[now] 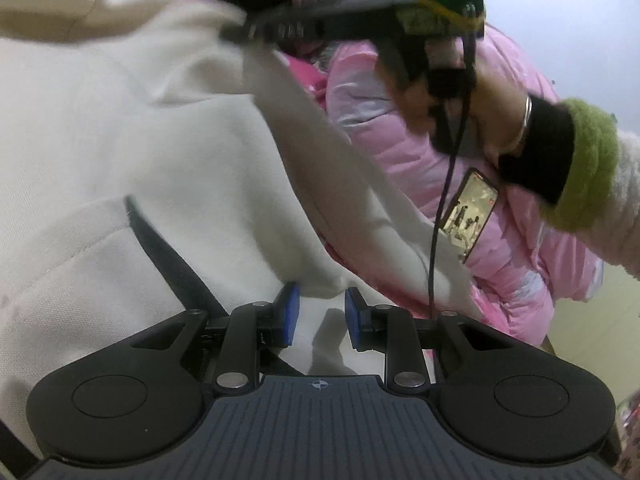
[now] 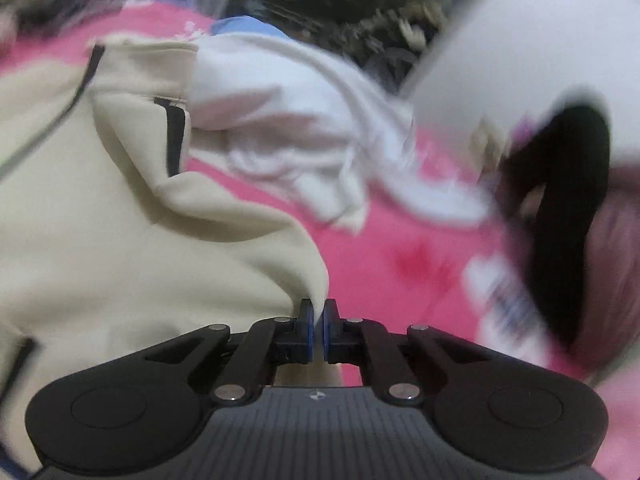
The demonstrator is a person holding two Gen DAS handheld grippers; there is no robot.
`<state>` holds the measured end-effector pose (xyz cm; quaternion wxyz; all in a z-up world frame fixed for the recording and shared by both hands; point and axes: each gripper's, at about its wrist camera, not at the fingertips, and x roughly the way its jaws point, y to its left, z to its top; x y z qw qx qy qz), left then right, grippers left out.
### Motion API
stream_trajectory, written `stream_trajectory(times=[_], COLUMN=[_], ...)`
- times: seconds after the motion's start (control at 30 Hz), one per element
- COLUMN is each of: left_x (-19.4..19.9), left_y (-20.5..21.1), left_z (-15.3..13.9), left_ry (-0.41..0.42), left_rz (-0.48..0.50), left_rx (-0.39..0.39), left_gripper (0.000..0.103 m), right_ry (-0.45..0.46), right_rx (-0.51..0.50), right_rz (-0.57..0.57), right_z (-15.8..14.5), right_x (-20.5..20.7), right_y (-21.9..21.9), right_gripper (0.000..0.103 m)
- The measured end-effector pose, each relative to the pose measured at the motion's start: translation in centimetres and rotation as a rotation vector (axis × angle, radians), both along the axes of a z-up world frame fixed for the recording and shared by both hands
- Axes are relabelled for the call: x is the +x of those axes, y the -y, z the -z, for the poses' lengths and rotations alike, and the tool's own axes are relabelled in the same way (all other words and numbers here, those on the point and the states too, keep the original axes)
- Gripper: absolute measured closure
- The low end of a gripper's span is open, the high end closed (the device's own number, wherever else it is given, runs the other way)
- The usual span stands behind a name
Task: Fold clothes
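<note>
cream hoodie [image 2: 120, 240]: spread over a pink bedcover [image 2: 380, 264], filling the left of both views
right gripper [image 2: 319, 322]: pads pressed together, pinching a corner of the hoodie at 6 o'clock
left gripper [image 1: 319, 312]: jaws partly apart over hoodie cloth; whether the pads touch it, cannot tell
pink puffer jacket [image 1: 400, 152]: at 3 o'clock, a lit phone [image 1: 468, 216] beside it
white garment [image 2: 288, 128]: crumpled at 12 o'clock

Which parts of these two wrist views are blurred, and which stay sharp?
Left wrist view: the left gripper is sharp, the right gripper up top smeared. Right wrist view: the right gripper, pinching the cream garment, is crisp; the white clothing and pink bedding streak.
</note>
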<state>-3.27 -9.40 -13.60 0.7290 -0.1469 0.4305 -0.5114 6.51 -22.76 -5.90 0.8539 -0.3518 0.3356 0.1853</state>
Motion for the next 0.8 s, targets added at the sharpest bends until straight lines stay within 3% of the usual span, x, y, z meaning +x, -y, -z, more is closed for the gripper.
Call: stream_trajectory(times=[0.07, 0.17, 0.33, 0.43, 0.47, 0.5, 0.6, 0.7, 0.8], left_x=[0.1, 0.2, -0.1, -0.2, -0.2, -0.2, 0.0, 0.7, 2.1], left_y=[0.2, 0.5, 0.7, 0.4, 0.3, 0.2, -0.2, -1.2, -2.7], left_z=[-0.2, -0.6, -1.3, -1.4, -1.5, -1.6, -2.0, -2.6, -3.7], left_ry=[-0.006, 0.002, 0.018, 0.026, 0.027, 0.023, 0.001, -0.027, -0.010], left_rz=[0.005, 0.021, 0.034, 0.042, 0.044, 0.047, 0.052, 0.027, -0.039], left_rx=[0.014, 0.040, 0.060, 0.061, 0.061, 0.061, 0.056, 0.037, 0.003], left_gripper=[0.078, 0.078, 0.078, 0.078, 0.078, 0.077, 0.077, 0.077, 0.077], right_ry=[0.089, 0.146, 0.144, 0.145, 0.145, 0.138, 0.091, 0.060, -0.004], right_rx=[-0.104, -0.263, -0.455, -0.426, -0.416, -0.374, -0.184, 0.025, 0.318], right_rz=[-0.070, -0.212, -0.342, -0.318, -0.309, -0.269, -0.157, 0.002, 0.123], right_z=[-0.6, 1.2, 7.7, 8.4, 8.6, 7.7, 3.3, -1.3, -5.2], right_x=[0.4, 0.9, 2.2, 2.7, 2.9, 3.2, 3.5, 2.3, -1.1], right_y=[-1.0, -2.7, -3.2, -2.1, -1.8, -1.5, 0.7, 3.5, 6.8], right_gripper=[0.098, 0.098, 0.090, 0.088, 0.079, 0.065, 0.050, 0.050, 0.053])
